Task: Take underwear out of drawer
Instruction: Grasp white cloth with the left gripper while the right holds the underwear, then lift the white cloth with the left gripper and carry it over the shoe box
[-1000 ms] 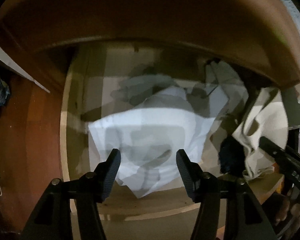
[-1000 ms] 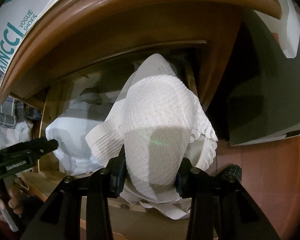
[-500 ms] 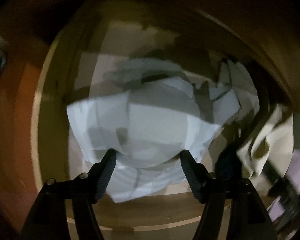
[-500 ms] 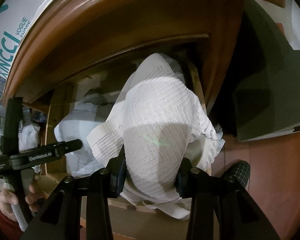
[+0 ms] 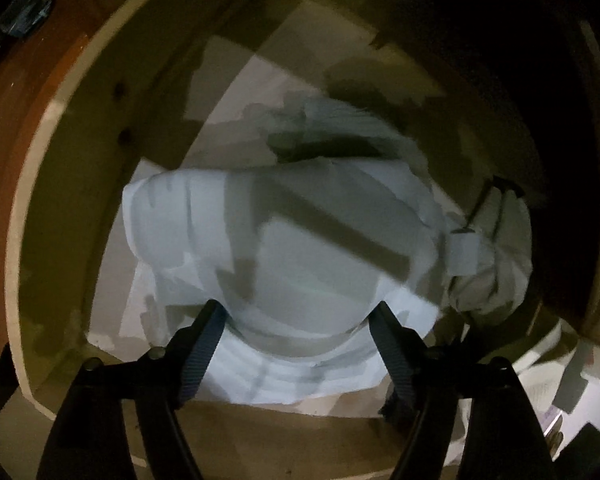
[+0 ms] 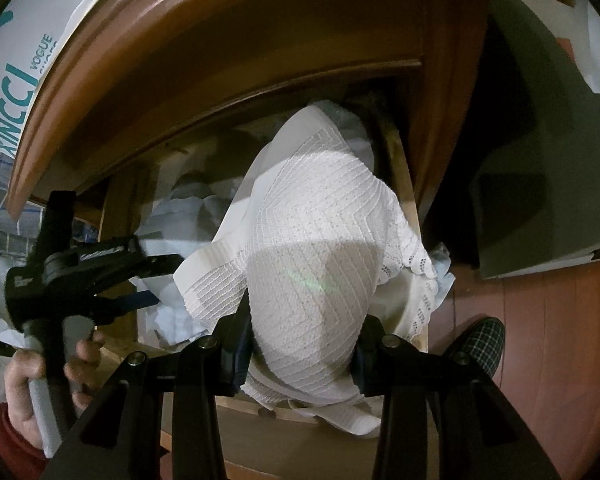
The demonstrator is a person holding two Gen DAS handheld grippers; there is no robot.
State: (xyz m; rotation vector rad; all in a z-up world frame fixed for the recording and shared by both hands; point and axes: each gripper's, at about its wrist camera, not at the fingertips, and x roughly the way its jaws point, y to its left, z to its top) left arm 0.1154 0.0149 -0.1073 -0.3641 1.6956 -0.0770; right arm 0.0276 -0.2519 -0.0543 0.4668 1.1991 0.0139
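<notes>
In the left wrist view a pale blue-white piece of underwear (image 5: 284,248) lies crumpled in the open wooden drawer (image 5: 56,184). My left gripper (image 5: 296,320) is open, its fingers either side of the garment's near edge, down inside the drawer. In the right wrist view my right gripper (image 6: 304,344) is shut on a white knitted lace-edged underwear piece (image 6: 316,248), held up over the drawer's right front corner. The left gripper (image 6: 156,276) also shows there, reaching into the drawer from the left.
More crumpled cloth (image 5: 496,264) lies at the drawer's right. The brown dresser top (image 6: 220,52) overhangs the drawer, with a white shoe box (image 6: 16,80) on it. A slippered foot (image 6: 480,344) stands on the reddish floor at the right.
My left gripper has moved forward and down into the drawer, close over the pale garment. My right gripper holds the knitted piece nearly still.
</notes>
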